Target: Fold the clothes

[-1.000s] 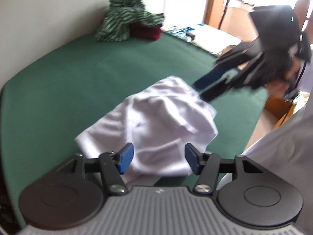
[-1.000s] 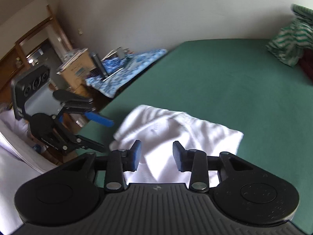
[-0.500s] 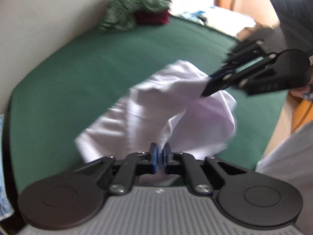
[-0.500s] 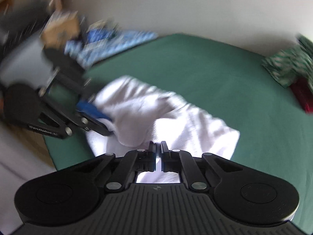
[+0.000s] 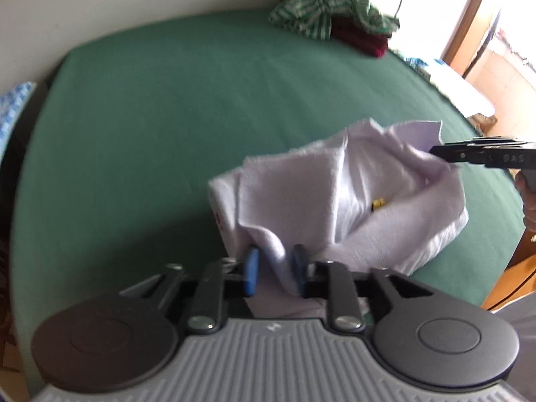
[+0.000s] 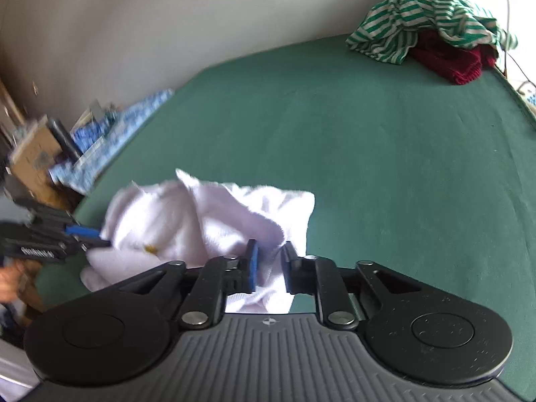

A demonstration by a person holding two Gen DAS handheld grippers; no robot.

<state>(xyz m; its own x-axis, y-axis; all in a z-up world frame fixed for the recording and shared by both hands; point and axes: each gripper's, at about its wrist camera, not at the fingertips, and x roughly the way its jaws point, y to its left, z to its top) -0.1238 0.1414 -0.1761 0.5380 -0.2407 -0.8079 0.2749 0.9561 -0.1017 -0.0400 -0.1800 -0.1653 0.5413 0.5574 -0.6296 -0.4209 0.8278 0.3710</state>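
Both jaws were opening: white garment [image 5: 351,201] bunched between left gripper [image 5: 275,269] and right gripper [image 6: 269,266], cloth in each gap.

- Your white garment [image 5: 338,197] is a loose, bunched heap on the green cover [image 5: 167,127], near its front edge, partly folded over itself.
- Fabric looks soft, slightly textured; a small yellow mark [image 5: 378,203] shows in a crease, something reddish at the left edge.
- Folds of it stand between the pads at both ends.
- The green-and-white striped garment [image 6: 425,13] lies crumpled over a dark red one [image 6: 452,58] at the far corner, well apart.
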